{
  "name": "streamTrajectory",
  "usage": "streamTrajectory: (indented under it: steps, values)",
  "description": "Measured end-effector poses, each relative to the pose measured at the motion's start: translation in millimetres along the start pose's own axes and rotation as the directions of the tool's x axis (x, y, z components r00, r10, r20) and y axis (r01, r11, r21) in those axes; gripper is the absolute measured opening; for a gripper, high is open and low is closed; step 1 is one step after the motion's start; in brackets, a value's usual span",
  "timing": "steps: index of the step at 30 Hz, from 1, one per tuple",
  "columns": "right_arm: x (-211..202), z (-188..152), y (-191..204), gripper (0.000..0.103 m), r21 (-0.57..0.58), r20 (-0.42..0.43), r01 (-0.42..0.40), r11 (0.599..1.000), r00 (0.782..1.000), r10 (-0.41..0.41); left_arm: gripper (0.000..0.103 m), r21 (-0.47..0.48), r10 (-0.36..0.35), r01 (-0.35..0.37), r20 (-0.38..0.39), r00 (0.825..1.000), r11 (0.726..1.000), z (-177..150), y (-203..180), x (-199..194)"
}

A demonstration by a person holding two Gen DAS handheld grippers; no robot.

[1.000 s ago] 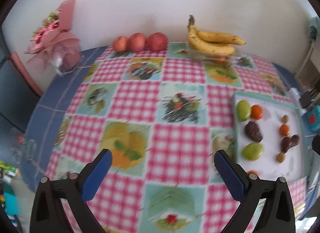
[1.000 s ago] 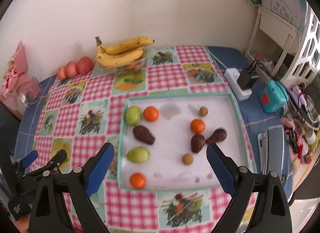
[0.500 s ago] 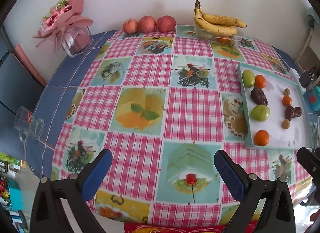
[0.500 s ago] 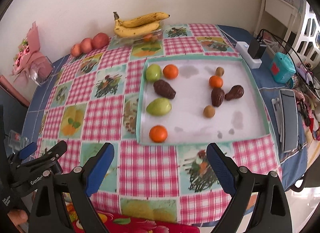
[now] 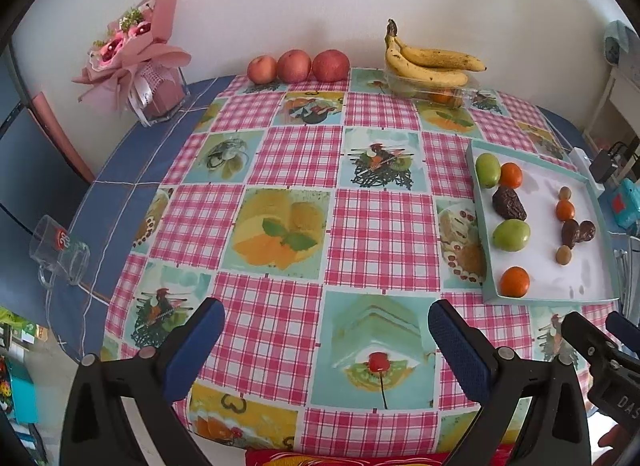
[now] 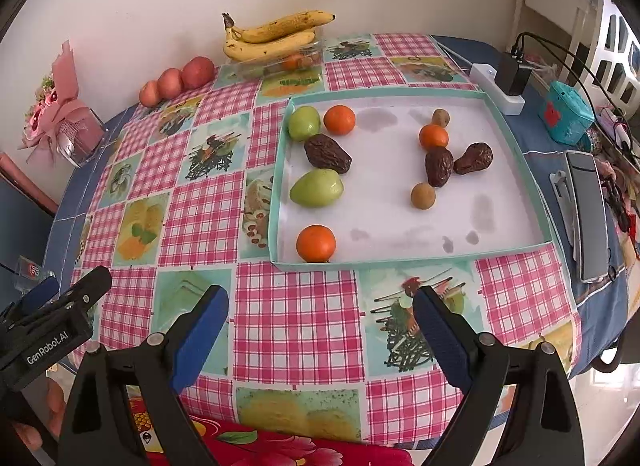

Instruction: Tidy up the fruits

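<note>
On the white tray (image 6: 400, 254), oranges (image 6: 315, 243), green fruits (image 6: 316, 187), dark brown fruits (image 6: 327, 153) and small brown ones (image 6: 423, 195) lie mixed, seemingly unsorted. Left gripper (image 5: 324, 340) and right gripper (image 6: 320, 324) hover near the table's edge, spread wide, empty.

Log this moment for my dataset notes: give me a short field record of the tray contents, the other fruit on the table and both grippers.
tray: shallow, teal-rimmed, white inside, on the checked tablecloth
in tray: three oranges, two green fruits, three dark wrinkled fruits, two small brown round fruits
outside tray: bananas on a clear container, three red apples by the wall
left gripper: open, empty, above the near table edge
right gripper: open, empty, short of the tray
</note>
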State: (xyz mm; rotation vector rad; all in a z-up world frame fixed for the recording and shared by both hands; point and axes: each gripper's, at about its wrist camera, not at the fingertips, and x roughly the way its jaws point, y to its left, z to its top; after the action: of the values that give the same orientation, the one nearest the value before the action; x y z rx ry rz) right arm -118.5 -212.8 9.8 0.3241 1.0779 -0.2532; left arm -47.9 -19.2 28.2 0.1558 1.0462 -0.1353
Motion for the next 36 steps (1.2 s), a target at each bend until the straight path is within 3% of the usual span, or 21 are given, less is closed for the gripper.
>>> streamTrajectory:
  steps: [21, 25, 29, 36]
  values:
    - [3.3, 10.3, 15.0, 0.094, -0.038, 0.066, 0.004, 0.999, 0.998, -0.002, 0.103, -0.127, -0.04, 0.034, -0.04, 0.998, 0.991, 2.3, 23.7, 11.6]
    - [5.0, 13.6, 18.5, 0.094, -0.061, 0.093, 0.027, 0.998, 0.995, -0.022, 0.103, -0.099, 0.002, -0.005, -0.028, 1.0, 0.995, 7.5, 20.5, 12.6]
    - [12.1, 17.1, 15.9, 0.094, -0.061, 0.094, 0.038, 0.997, 0.995, -0.032, 0.103, -0.052, 0.088, -0.088, 0.001, 0.996, 0.995, 13.3, 16.1, 13.7]
    - [14.9, 17.1, 12.4, 0.094, -0.064, 0.104, 0.041, 0.997, 0.994, -0.034, 0.103, -0.016, 0.111, -0.111, -0.01, 0.994, 0.994, 13.4, 10.9, 19.6]
